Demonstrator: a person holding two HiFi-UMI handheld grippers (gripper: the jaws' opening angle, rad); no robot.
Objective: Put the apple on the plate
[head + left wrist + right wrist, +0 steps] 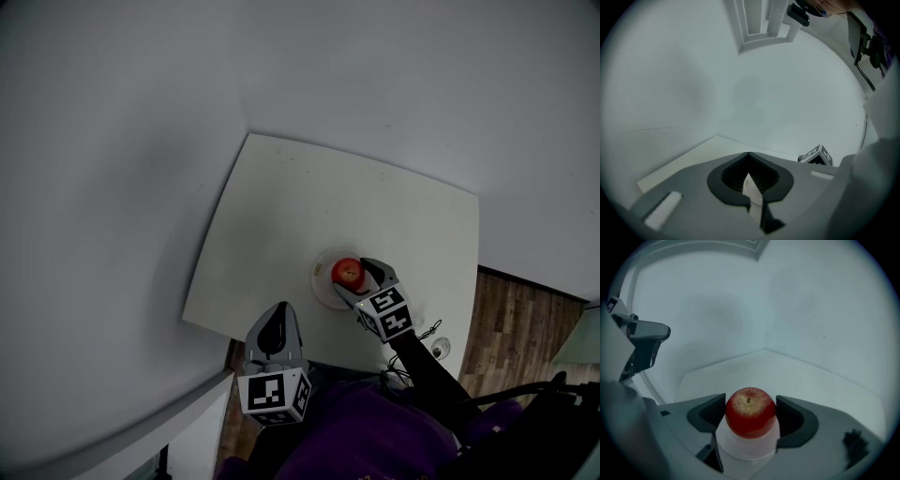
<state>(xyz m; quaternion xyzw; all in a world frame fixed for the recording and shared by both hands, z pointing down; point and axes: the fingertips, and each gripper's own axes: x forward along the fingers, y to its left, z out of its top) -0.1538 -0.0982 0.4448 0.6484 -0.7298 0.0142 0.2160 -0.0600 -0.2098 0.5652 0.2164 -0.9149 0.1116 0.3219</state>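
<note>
Left gripper [279, 311], off the white table [281, 206] edge at 7 o'clock: jaws closed and empty, confirmed only in the left gripper view. Right gripper [751, 414] jaws clamp the red apple [750, 416] over the plate [745, 450], 6 o'clock of table centre. Only the right gripper view shows the stem dimple uppermost, axis near vertical.
</note>
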